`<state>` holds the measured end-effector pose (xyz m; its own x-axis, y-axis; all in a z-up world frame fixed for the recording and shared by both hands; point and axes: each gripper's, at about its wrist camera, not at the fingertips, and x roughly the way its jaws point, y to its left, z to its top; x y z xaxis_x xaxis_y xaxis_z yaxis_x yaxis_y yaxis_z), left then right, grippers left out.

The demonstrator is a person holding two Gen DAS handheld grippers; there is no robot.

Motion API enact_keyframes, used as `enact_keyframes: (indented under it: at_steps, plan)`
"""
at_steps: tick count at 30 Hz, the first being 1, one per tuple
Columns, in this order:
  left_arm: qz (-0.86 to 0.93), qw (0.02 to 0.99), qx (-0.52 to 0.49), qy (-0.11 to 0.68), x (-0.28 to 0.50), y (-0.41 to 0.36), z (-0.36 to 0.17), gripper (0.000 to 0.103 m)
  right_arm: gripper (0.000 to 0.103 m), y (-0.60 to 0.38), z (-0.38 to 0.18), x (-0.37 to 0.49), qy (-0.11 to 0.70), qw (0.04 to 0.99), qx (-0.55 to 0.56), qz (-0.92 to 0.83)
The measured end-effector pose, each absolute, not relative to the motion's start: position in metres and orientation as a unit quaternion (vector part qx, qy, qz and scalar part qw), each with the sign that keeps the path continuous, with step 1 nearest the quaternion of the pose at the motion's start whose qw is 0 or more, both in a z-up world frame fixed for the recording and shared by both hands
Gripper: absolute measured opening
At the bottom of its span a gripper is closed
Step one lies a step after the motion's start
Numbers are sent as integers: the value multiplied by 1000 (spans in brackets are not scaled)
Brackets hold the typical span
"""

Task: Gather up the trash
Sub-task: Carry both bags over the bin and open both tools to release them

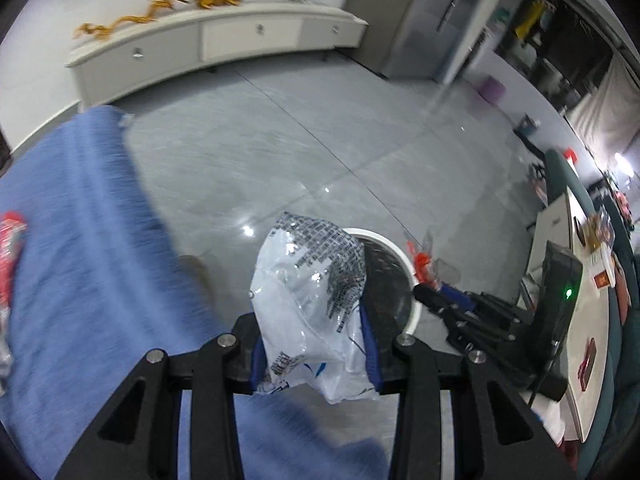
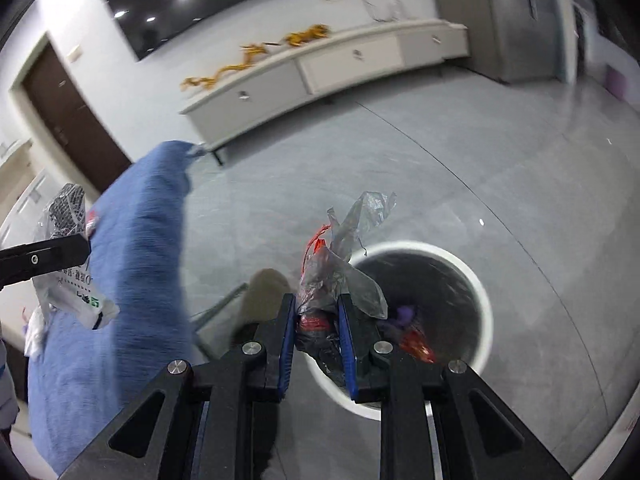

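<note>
My left gripper point(image 1: 316, 336) is shut on a crumpled white plastic wrapper point(image 1: 308, 296) with black print, held above and left of a round white-rimmed trash bin point(image 1: 404, 260) on the floor. The wrapper point(image 2: 64, 264) and left gripper point(image 2: 44, 258) also show at the left of the right wrist view. My right gripper point(image 2: 318, 320) is shut on a bundle of clear and red plastic trash point(image 2: 332, 272), held over the near left rim of the bin point(image 2: 484, 292). The bin holds red and purple scraps point(image 2: 412, 328).
A blue cloth-covered surface point(image 1: 84, 264) with a red packet point(image 1: 10, 240) fills the left. A grey tiled floor point(image 1: 280, 144) lies ahead, with a long white cabinet point(image 1: 208, 44) at the far wall. A white table point(image 1: 588, 320) with small items and a black device stands right.
</note>
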<state>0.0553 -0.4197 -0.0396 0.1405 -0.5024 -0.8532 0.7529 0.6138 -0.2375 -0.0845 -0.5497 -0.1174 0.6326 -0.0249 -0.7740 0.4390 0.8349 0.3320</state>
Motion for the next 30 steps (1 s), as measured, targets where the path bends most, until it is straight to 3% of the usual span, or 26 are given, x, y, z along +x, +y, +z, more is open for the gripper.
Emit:
enact_keyframes:
  at_steps: [8,12,13,15,16,21,30]
  plan:
    - [-409,720,156,540,52,-503,-108,39,21,-578,-176,-75,465,829,269,-157]
    - [-403,709,151,559,59,-521,-131,46,22,-588,-197,-73,489,813,263,-174]
    - [-402,704,147,566,61,-526,-138,48,24,-590,-200,-72,493,810,263,-179]
    - [-402,698,142,576,66,-529,-146,53,44,-592,-205,-70,497,806,261,-189]
    - [-402,695,140,579,67,-529,-149,53,47,-591,-205,-71,497,805,261,-192]
    - [-404,680,129,598,77,-530,-164,61,49,-589,-207,-70,508,798,254,-201]
    - [-414,668,103,610,80,-520,-160,61,49,-589,-202,-61,518,797,232,-208]
